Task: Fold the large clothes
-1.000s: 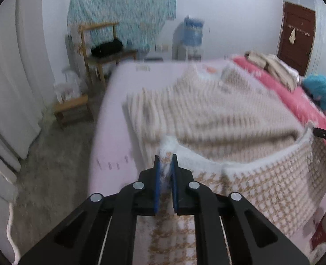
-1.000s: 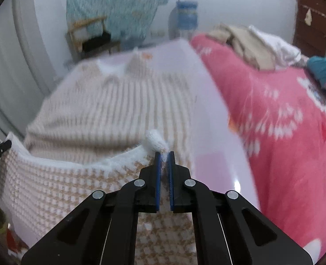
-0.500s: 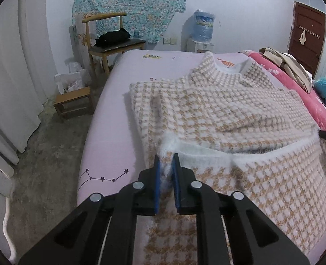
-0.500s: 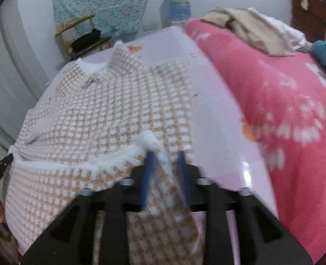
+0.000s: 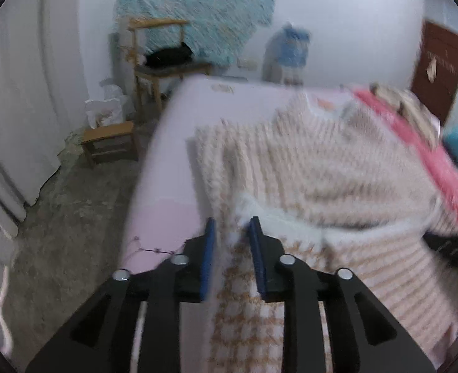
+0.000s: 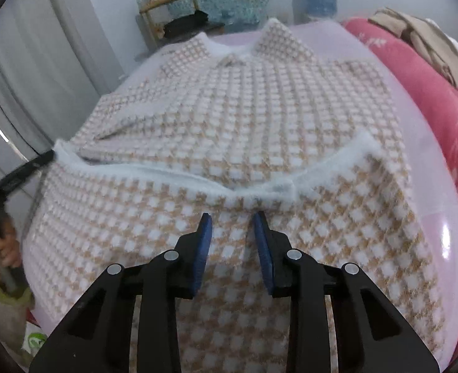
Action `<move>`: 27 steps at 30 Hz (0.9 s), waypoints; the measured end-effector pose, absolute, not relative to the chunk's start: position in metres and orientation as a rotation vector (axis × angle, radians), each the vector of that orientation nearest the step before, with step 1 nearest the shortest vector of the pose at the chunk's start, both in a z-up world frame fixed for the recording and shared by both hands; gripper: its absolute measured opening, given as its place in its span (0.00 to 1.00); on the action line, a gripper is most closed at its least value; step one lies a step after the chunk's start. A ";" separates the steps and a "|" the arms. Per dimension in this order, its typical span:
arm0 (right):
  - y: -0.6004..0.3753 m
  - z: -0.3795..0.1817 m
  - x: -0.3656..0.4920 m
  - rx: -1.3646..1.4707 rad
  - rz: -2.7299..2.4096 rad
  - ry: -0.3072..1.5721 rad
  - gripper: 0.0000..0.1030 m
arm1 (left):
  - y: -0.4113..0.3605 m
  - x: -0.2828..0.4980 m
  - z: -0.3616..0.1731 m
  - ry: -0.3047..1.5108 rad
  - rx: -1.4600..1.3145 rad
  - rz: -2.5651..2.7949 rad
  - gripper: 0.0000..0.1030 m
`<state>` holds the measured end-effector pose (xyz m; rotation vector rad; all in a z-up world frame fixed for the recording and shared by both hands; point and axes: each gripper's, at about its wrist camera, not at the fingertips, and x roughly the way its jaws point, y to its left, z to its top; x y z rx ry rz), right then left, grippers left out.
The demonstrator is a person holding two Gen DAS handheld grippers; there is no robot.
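Now both my jaws wide, holding nothing. Left gripper (image 5: 231,227) at sweater's (image 6: 229,118) folded hem by bed's (image 6: 440,217) left edge; right gripper (image 6: 232,222) over the fold, sweater flat across bed.

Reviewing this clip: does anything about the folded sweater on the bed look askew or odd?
Slightly. The sweater has its bottom part folded up, but the white hem runs uneven: it sags in the middle and peaks at the right corner. Both the left gripper and right gripper are open. Nothing looks damaged.
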<state>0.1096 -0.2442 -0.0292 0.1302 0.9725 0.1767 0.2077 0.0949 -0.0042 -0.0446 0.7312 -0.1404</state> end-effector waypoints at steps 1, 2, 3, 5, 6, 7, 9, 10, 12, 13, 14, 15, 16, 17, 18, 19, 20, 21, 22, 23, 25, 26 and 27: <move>-0.244 -0.028 0.109 0.134 0.169 0.978 0.27 | 0.098 0.194 0.011 0.676 -0.062 -0.154 0.27; -0.244 -0.028 0.108 0.134 0.164 0.982 0.27 | 0.097 0.187 0.018 0.655 -0.066 -0.170 0.32; -0.244 -0.025 0.104 0.127 0.155 0.982 0.27 | 0.094 0.175 0.027 0.640 -0.076 -0.208 0.32; -0.245 -0.014 0.097 0.131 0.151 0.965 0.27 | 0.084 0.159 0.032 0.660 -0.085 -0.307 0.32; -0.245 -0.004 0.087 0.146 0.171 0.942 0.28 | 0.077 0.150 0.033 0.679 -0.083 -0.362 0.32; -0.246 0.003 0.079 0.153 0.192 0.924 0.28 | 0.065 0.137 0.032 0.707 -0.072 -0.431 0.32; -0.240 0.021 0.052 0.129 0.242 0.874 0.28 | 0.043 0.115 0.026 0.759 -0.060 -0.543 0.32; -0.236 0.026 0.042 0.119 0.262 0.863 0.28 | 0.037 0.108 0.024 0.773 -0.059 -0.576 0.32; -0.227 0.029 0.023 0.114 0.319 0.860 0.28 | 0.019 0.092 0.013 0.804 -0.046 -0.640 0.32; -0.219 0.024 0.015 0.102 0.350 0.875 0.28 | 0.008 0.089 0.003 0.828 -0.024 -0.648 0.32; -0.213 0.018 0.012 0.081 0.358 0.890 0.27 | 0.002 0.088 -0.005 0.851 -0.004 -0.637 0.32; -0.206 0.009 0.011 0.051 0.343 0.912 0.27 | -0.004 0.090 -0.016 0.873 0.025 -0.612 0.32; -0.199 -0.005 0.014 0.016 0.312 0.947 0.28 | -0.008 0.092 -0.026 0.882 0.054 -0.586 0.33; -0.195 -0.016 0.017 -0.005 0.293 0.963 0.27 | -0.011 0.094 -0.037 0.900 0.074 -0.571 0.35; -0.194 -0.026 0.019 -0.020 0.277 0.967 0.27 | -0.011 0.096 -0.045 0.901 0.067 -0.577 0.35; -0.195 -0.028 0.019 -0.007 0.272 0.943 0.27 | -0.011 0.095 -0.045 0.873 0.062 -0.582 0.35; -0.196 -0.027 0.021 0.009 0.270 0.958 0.27 | -0.012 0.096 -0.045 0.874 0.079 -0.583 0.35; -0.196 -0.024 0.021 0.012 0.265 0.964 0.27 | -0.015 0.096 -0.042 0.876 0.096 -0.580 0.35; -0.195 -0.019 0.020 0.002 0.252 0.963 0.27 | -0.015 0.093 -0.036 0.871 0.106 -0.574 0.34; -0.192 -0.013 0.016 -0.013 0.252 0.951 0.25 | -0.014 0.090 -0.030 0.851 0.106 -0.575 0.33; -0.188 -0.003 0.013 -0.011 0.292 0.913 0.25 | -0.015 0.087 -0.018 0.791 0.078 -0.620 0.33; -0.183 -0.001 0.011 -0.012 0.314 0.899 0.25 | -0.015 0.089 -0.017 0.782 0.074 -0.624 0.33; -0.178 -0.005 0.013 -0.028 0.318 0.902 0.25 | -0.017 0.091 -0.017 0.785 0.079 -0.616 0.33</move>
